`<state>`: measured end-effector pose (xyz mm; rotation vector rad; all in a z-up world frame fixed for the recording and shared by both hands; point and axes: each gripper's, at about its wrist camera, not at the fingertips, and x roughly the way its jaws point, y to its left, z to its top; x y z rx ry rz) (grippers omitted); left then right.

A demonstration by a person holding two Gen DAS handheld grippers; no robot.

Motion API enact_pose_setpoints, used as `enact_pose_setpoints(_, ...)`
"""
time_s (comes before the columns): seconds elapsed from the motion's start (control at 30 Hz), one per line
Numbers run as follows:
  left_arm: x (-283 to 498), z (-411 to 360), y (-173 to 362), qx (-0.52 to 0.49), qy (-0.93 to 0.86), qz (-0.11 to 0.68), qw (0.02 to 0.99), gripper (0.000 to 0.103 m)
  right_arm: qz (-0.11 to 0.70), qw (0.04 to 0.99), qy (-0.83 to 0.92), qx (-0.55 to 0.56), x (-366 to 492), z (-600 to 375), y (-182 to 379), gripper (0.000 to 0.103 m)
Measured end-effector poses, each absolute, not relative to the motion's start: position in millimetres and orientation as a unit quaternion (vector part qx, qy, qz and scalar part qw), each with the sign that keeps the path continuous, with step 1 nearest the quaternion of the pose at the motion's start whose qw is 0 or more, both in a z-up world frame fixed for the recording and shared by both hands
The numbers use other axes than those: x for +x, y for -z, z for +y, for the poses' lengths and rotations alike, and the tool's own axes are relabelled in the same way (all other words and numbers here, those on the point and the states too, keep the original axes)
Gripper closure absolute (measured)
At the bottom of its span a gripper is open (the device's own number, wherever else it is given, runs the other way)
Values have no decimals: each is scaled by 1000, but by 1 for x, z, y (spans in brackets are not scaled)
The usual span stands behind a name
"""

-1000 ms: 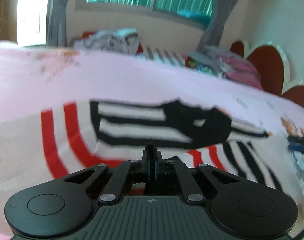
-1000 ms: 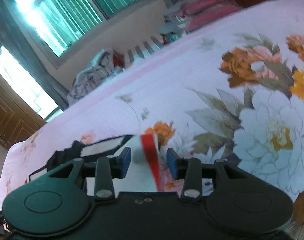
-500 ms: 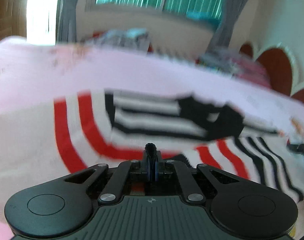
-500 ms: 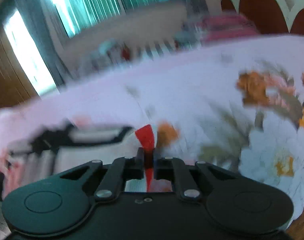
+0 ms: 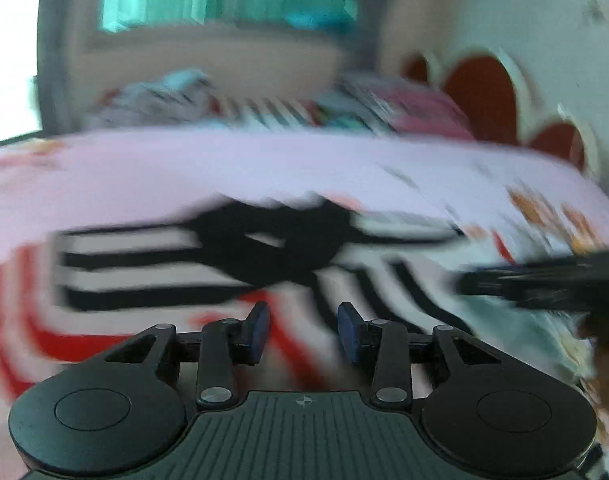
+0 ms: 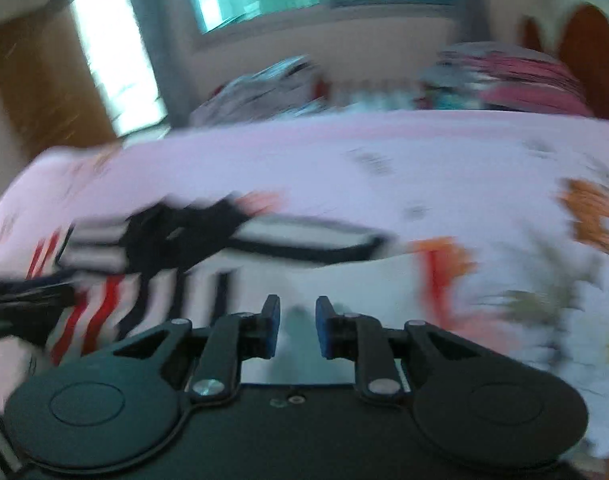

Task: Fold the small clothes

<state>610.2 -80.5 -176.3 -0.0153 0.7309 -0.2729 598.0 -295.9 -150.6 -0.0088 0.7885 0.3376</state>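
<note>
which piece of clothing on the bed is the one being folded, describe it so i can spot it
Find the bed with the pink floral bedspread. The garment lies flat on its near side, just ahead of both grippers: a small white striped top. Its black and red stripes and black neck patch set it apart from the rumpled clothes piles heaped along the bed's far edge.

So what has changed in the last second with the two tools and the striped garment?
Both tools let go. The left tool, shut on the striped garment before, has just been opening and now stands open, nothing pressed between its pads. The right tool closed on the red edge, then has just been opening again, now empty. The garment stays spread on the floral bedsheet.
</note>
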Motion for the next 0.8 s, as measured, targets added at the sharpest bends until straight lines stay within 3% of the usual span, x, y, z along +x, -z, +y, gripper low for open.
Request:
enact_pose_setpoints(0.07,619,-98,186,32,131,364,921,64,378,914,-144,-36,605,-296,154,85)
enact_pose_setpoints(0.17,626,-83,194,50,109,364,924,53,376,926,-40,10,630,-351,157,92)
enact_pose_setpoints(0.2,627,-74,195,49,106,363,924,52,385,922,-21,27,638,-366,159,103)
enact_pose_setpoints(0.27,627,-65,196,46,117,362,924,52,395,915,-41,73,645,-387,158,103)
enact_pose_setpoints(0.43,621,-73,184,59,108,359,925,52,401,915,-40,30,627,-370,150,103)
enact_pose_setpoints(0.5,608,-83,175,41,127,351,927,52,405,912,-50,45,609,-368,143,94)
enact_pose_setpoints(0.8,571,-108,183,46,138,387,911,51,413,910,-27,27,529,-357,144,92)
